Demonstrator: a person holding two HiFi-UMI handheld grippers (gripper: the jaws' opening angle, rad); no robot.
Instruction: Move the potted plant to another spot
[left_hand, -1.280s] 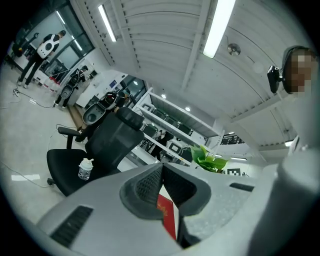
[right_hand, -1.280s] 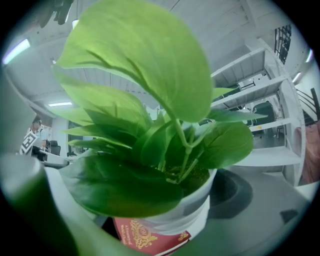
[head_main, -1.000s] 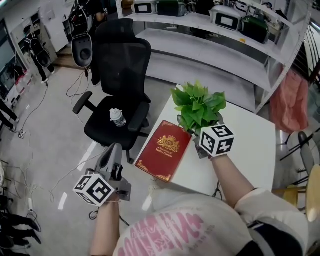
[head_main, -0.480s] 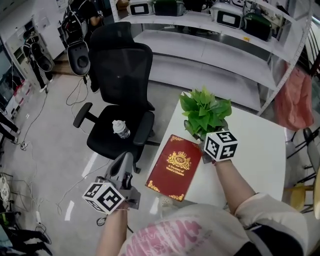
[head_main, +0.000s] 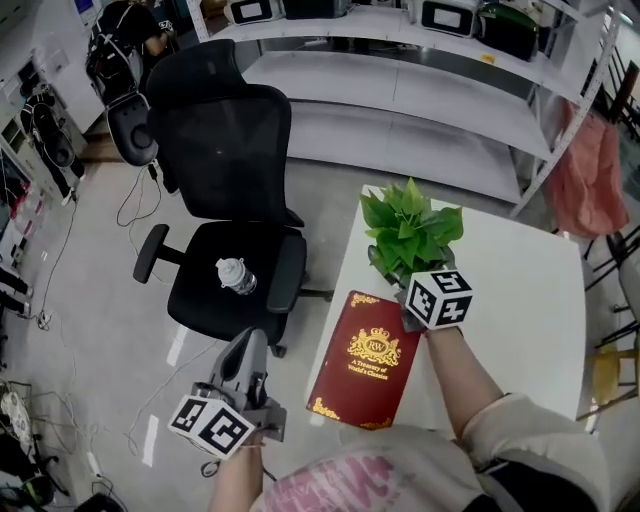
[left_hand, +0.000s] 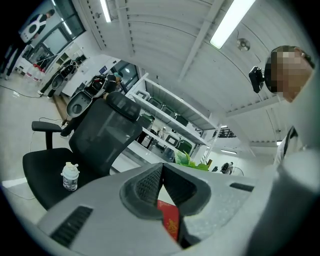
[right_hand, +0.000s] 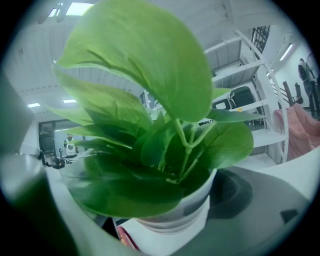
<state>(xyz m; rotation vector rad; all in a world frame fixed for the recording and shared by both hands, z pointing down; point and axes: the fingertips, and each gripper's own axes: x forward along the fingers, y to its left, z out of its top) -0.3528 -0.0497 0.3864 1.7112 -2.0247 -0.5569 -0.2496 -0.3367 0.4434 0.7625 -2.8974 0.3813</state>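
Observation:
The potted plant (head_main: 410, 222), broad green leaves in a white pot (right_hand: 172, 220), sits near the far left corner of the white table (head_main: 510, 290). My right gripper (head_main: 393, 268) is shut on the pot, one jaw on each side of it, and leaves fill the right gripper view. Whether the pot rests on the table or hangs just above it I cannot tell. My left gripper (head_main: 247, 342) is off the table's left side, over the floor, shut with nothing in it (left_hand: 161, 179).
A red book (head_main: 365, 360) lies on the table's near left part, just in front of the plant. A black office chair (head_main: 225, 190) with a small plastic bottle (head_main: 232, 275) on its seat stands left of the table. White shelves (head_main: 400, 70) run behind; pink cloth (head_main: 595, 170) hangs at right.
The head view has swung, so the chair and table sit differently in frame. My right gripper keeps its hold on the plant. The left gripper has sunk lower in view, still shut.

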